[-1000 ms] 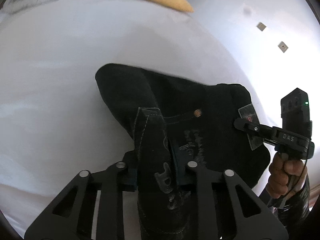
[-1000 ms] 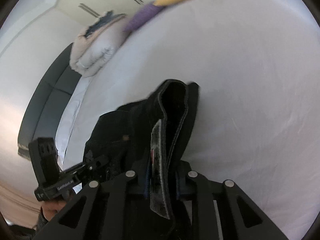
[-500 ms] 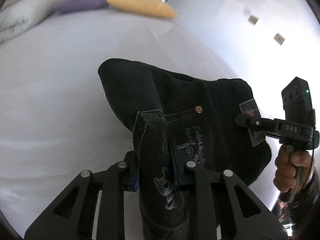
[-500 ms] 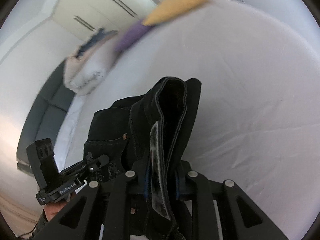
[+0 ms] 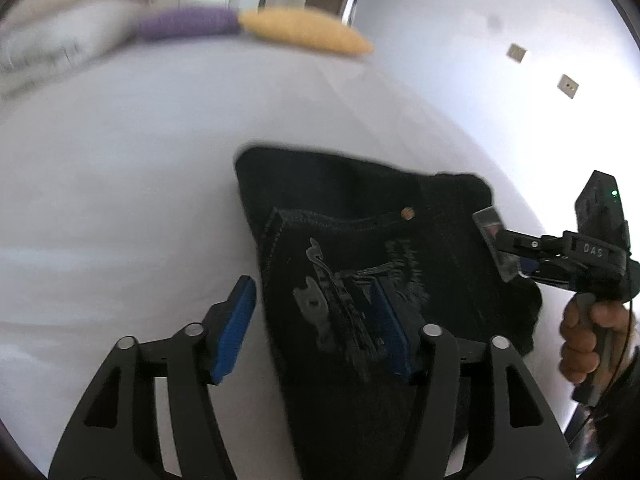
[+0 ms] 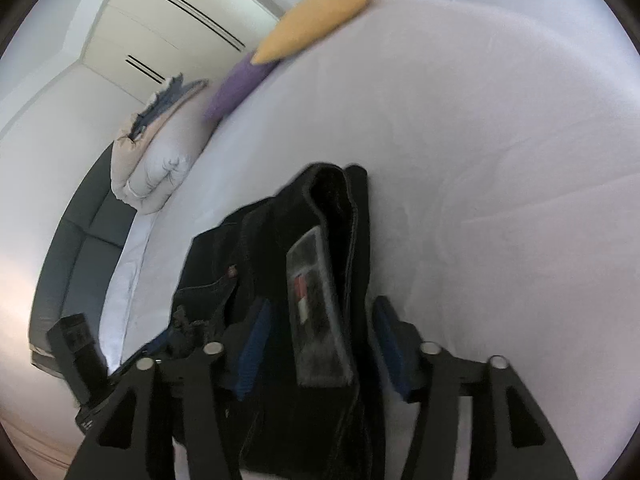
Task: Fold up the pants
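Observation:
Black jeans (image 5: 360, 216) lie folded on a white bed (image 5: 120, 184). My left gripper (image 5: 316, 320) is open, its blue pads (image 5: 234, 332) spread, with the pocket edge of the jeans loose between them. My right gripper (image 6: 320, 340) is open too, its pads (image 6: 390, 344) apart around the waistband with a grey label (image 6: 320, 320). In the left wrist view the right gripper (image 5: 500, 240) shows at the jeans' right corner, held by a hand. The jeans (image 6: 328, 216) also show in the right wrist view.
A purple cushion (image 5: 188, 24) and a yellow cushion (image 5: 304, 34) lie at the far end of the bed. A rolled white duvet (image 6: 156, 168) sits by a dark headboard (image 6: 76, 248). The bed's right edge runs along a white wall (image 5: 520, 56).
Both grippers were shut on the jeans and have opened, letting the fabric go. The jeans have settled lower onto the bed.

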`<control>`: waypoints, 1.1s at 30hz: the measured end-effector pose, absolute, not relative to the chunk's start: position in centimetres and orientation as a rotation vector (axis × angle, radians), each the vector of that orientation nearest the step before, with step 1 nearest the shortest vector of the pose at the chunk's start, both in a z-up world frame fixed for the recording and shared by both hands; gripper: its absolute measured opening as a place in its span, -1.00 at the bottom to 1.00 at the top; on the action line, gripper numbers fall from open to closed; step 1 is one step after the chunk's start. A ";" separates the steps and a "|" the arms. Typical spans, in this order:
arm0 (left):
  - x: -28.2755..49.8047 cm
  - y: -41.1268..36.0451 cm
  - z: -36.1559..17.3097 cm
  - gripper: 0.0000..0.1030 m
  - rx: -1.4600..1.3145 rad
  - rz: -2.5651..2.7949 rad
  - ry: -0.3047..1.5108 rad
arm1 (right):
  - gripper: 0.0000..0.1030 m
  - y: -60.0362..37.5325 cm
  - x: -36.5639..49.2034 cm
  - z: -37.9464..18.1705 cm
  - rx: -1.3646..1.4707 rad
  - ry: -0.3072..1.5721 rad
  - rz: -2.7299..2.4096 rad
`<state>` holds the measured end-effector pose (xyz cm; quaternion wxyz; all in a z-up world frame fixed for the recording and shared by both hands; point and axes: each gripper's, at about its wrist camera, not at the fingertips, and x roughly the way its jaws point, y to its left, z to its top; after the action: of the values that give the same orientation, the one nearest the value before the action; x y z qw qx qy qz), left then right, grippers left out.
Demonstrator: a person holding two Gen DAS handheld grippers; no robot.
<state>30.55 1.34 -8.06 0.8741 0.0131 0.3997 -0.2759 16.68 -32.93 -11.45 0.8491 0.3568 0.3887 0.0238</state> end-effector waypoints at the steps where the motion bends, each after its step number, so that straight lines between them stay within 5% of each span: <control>1: 29.2 1.9 -7.1 0.52 0.048 -0.560 0.779 | 0.14 -32.5 16.6 -10.7 0.739 0.809 0.042; 6: 22.0 2.5 -1.2 0.96 0.104 -0.422 0.483 | 0.38 -29.3 10.6 -5.6 0.582 0.688 -0.060; 11: 14.7 5.5 5.6 1.00 0.119 -0.250 0.243 | 1.00 -25.4 3.4 1.1 0.394 0.477 -0.171; 24: 1.4 10.0 16.2 1.00 0.197 -0.383 0.065 | 1.00 -19.7 -11.6 15.2 0.090 0.000 -0.413; 33: -4.0 9.4 18.4 1.00 0.237 -0.271 0.003 | 1.00 -18.3 -16.3 19.6 0.033 -0.062 -0.395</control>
<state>-3.97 9.39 18.39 0.9838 0.1177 0.0014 -0.1349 -16.28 -18.30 19.64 0.9800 0.0163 -0.0309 -0.1960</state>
